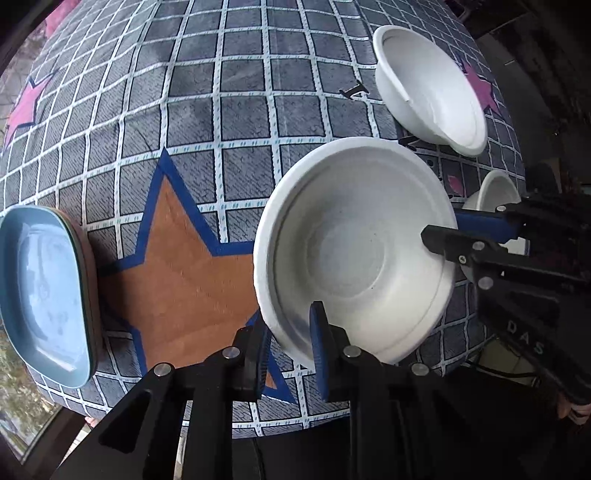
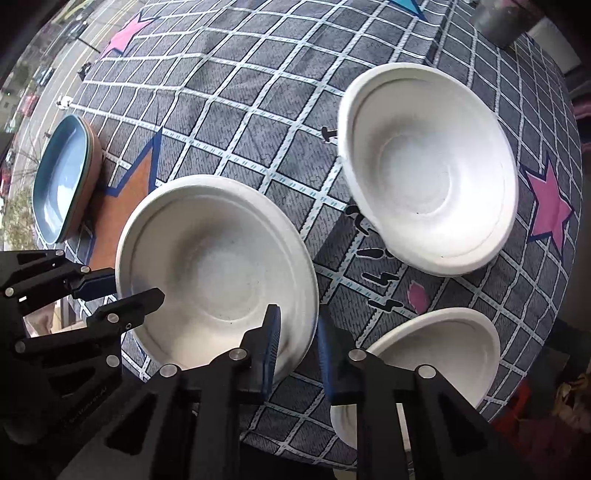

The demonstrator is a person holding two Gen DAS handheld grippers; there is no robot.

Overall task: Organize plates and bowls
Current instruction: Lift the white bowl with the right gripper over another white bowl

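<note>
A white paper bowl [image 1: 354, 243] sits at the table's middle; it also shows in the right wrist view [image 2: 214, 266]. My left gripper [image 1: 288, 343] straddles its near rim, one finger inside, one outside, with a gap to the rim. My right gripper [image 2: 297, 350] straddles the opposite rim the same way and shows in the left wrist view [image 1: 461, 236]. A second white bowl [image 2: 428, 166] lies farther back. A third white bowl [image 2: 436, 354] sits near the edge, partly hidden by my right fingers. Stacked blue plates [image 1: 44, 288] rest at the left.
The table wears a grey checked cloth with an orange star [image 1: 177, 266] and pink stars [image 2: 546, 206]. A dark pot [image 2: 502, 18] stands at the far right corner. The table's edge is close on the near side.
</note>
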